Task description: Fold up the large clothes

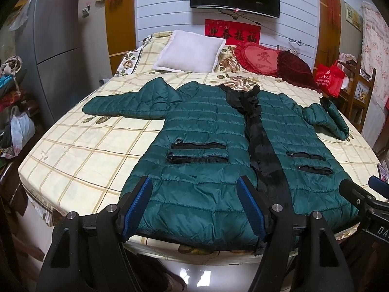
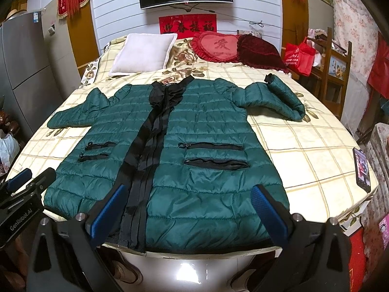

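Note:
A dark green quilted jacket (image 1: 204,131) with a black zipper placket lies flat, front up, on the bed, hem toward me; it also shows in the right wrist view (image 2: 206,131). Its left sleeve (image 1: 121,104) stretches out sideways. Its right sleeve (image 2: 279,95) is bent back on itself. My left gripper (image 1: 194,189) is open, hovering over the hem left of the zipper. My right gripper (image 2: 192,199) is open, over the hem right of the zipper. Neither holds anything. Each gripper shows at the edge of the other's view.
The bed (image 1: 80,150) has a cream checked floral sheet. A white pillow (image 1: 192,51), a red heart cushion (image 1: 260,58) and a dark red cushion (image 1: 296,68) lie at its head. A phone (image 2: 362,170) lies at the bed's right edge. A grey fridge (image 1: 56,43) stands left.

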Demonstrator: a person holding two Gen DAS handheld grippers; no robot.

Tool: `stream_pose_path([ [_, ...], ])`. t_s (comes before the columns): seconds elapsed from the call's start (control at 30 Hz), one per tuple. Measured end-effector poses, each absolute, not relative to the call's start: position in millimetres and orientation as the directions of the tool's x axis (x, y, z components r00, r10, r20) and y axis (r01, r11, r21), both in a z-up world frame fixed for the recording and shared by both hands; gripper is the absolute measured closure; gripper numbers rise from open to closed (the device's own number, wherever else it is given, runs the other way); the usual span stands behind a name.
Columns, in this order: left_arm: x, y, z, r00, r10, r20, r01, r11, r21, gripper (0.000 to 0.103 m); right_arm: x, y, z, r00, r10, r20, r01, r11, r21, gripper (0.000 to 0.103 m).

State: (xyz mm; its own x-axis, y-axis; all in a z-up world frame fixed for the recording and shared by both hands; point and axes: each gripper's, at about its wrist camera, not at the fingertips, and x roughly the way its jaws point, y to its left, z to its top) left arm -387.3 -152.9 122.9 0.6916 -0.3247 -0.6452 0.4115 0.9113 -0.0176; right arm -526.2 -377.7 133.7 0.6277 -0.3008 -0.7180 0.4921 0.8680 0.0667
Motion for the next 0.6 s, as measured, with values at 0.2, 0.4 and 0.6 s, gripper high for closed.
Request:
stream_pose_path([
  [0.2,-387.5,-153.3,122.4,0.69,-0.328,-0.645,0.414,0.91,-0.02,0.043,-524.4,-374.1,131.6,0.632,-0.302,-0.714,0.488,0.871,0.064,0.0],
  [0.4,-387.7,-157.3,118.4,0.685,-0.328,-0.65,0.418,0.908,-0.019,0.043,-521.6,-375.7,130.5,0.614,-0.293,-0.733,0.485,0.872,0.058,0.0],
  [0.6,-386.8,-158.0,119.3,0.685,-0.335,-0.647,0.421,0.907,-0.024,0.043,-519.6,-377.0,128.7,0.605,-0.28,-0.745,0.479,0.876,0.06,0.0],
])
